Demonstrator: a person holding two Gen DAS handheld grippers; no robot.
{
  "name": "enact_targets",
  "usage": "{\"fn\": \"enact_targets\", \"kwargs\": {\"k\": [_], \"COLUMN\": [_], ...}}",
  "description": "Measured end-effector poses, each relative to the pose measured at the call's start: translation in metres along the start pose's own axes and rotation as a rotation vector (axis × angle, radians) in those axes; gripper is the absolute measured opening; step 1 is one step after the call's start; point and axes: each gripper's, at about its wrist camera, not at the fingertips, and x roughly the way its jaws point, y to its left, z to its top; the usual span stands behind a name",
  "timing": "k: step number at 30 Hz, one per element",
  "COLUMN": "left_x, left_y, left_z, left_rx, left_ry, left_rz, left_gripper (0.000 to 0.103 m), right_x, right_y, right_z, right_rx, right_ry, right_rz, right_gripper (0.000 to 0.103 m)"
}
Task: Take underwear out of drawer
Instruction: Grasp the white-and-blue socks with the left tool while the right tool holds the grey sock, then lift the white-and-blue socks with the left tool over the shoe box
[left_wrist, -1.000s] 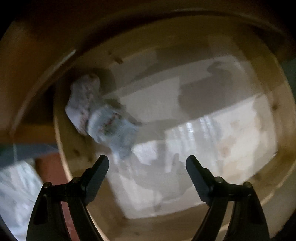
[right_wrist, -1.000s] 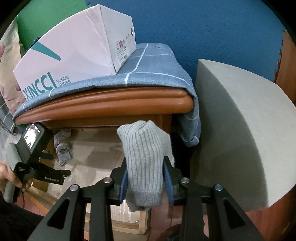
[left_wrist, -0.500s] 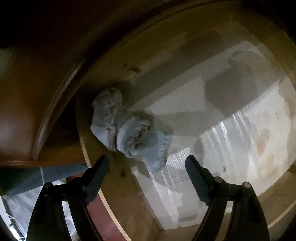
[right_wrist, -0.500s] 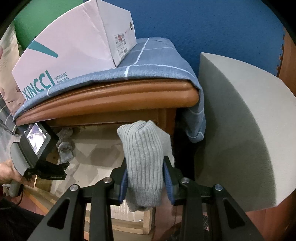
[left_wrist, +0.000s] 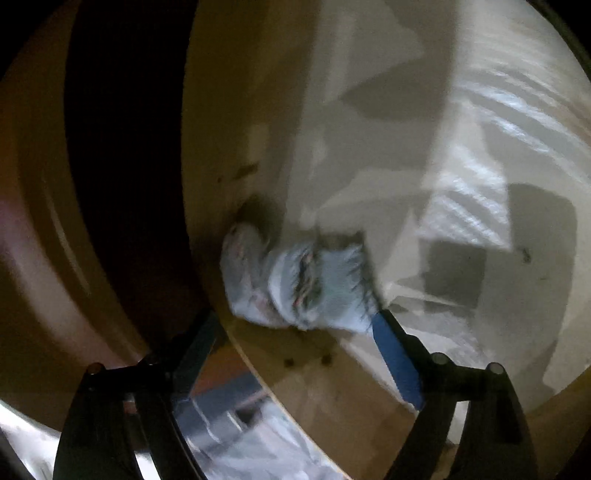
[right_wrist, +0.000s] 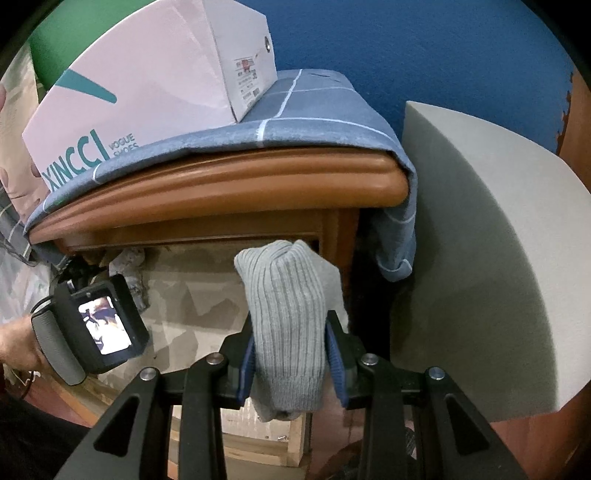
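A crumpled pale-blue piece of underwear (left_wrist: 299, 284) lies in the corner of the open wooden drawer (left_wrist: 303, 373), against its side wall. My left gripper (left_wrist: 295, 336) is open just in front of it; one finger is outside the drawer wall, the other touches the garment's edge. In the right wrist view the underwear (right_wrist: 129, 269) shows at the drawer's (right_wrist: 192, 291) back left, partly behind the left gripper's body (right_wrist: 99, 321). My right gripper (right_wrist: 291, 354) is shut on a grey ribbed knit roll (right_wrist: 286, 321), held in front of the drawer.
A pink shoe box (right_wrist: 147, 85) sits on a blue checked cloth (right_wrist: 314, 114) over the wooden cabinet top (right_wrist: 229, 188). A grey foam block (right_wrist: 480, 258) stands to the right. The drawer floor (left_wrist: 443, 184) is lined with pale paper.
The left gripper has rolled and moved in toward the underwear, which now sits between its fingertips. The right gripper has barely moved and still holds the grey roll.
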Motion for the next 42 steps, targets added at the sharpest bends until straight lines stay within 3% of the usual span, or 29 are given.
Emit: {"fn": "enact_targets", "kwargs": {"k": [2, 4, 5, 6, 10, 12, 17, 20, 22, 27, 31, 42], "left_x": [0.000, -0.001, 0.001, 0.003, 0.001, -0.003, -0.018, -0.016, -0.015, -0.026, -0.022, -0.071], "left_y": [-0.004, -0.011, -0.018, -0.022, -0.037, -0.041, -0.048, -0.027, -0.027, -0.034, -0.021, 0.015], "left_z": [0.005, -0.001, -0.001, -0.001, -0.005, -0.005, -0.005, -0.025, -0.023, -0.021, -0.028, -0.052], "left_rx": [0.041, 0.080, 0.099, 0.120, 0.194, 0.229, 0.286, 0.228, 0.194, 0.195, 0.120, -0.121], "left_ry": [-0.017, -0.025, -0.025, -0.018, -0.063, -0.093, -0.122, -0.123, -0.101, -0.102, -0.113, -0.165], "left_rz": [0.038, 0.052, 0.056, 0.055, 0.075, 0.131, 0.112, 0.020, -0.024, 0.016, -0.015, -0.269], "left_gripper": [0.082, 0.068, 0.055, 0.052, 0.054, 0.071, 0.068, 0.022, 0.021, 0.016, 0.016, 0.016], "right_x": [0.001, 0.002, 0.003, 0.003, 0.002, 0.002, 0.002, 0.001, 0.002, 0.002, 0.002, 0.003], "right_y": [0.003, 0.004, 0.004, 0.004, 0.005, 0.007, 0.009, 0.011, 0.010, 0.009, 0.009, 0.013], "right_z": [-0.001, -0.002, -0.002, -0.002, -0.002, -0.002, -0.003, -0.003, -0.004, -0.003, -0.001, 0.001], "right_rx": [-0.012, -0.018, -0.018, -0.019, -0.020, -0.030, -0.034, -0.039, -0.040, -0.039, -0.032, -0.037], "right_ry": [0.002, 0.009, 0.012, 0.013, 0.010, 0.008, 0.016, 0.014, 0.021, 0.022, 0.020, 0.015], "right_rz": [-0.005, -0.006, -0.005, -0.006, 0.000, 0.001, 0.008, 0.012, 0.015, 0.026, 0.034, 0.044], "right_gripper": [0.034, 0.034, 0.034, 0.034, 0.034, 0.034, 0.034, 0.034, 0.034, 0.034, 0.034, 0.034]}}
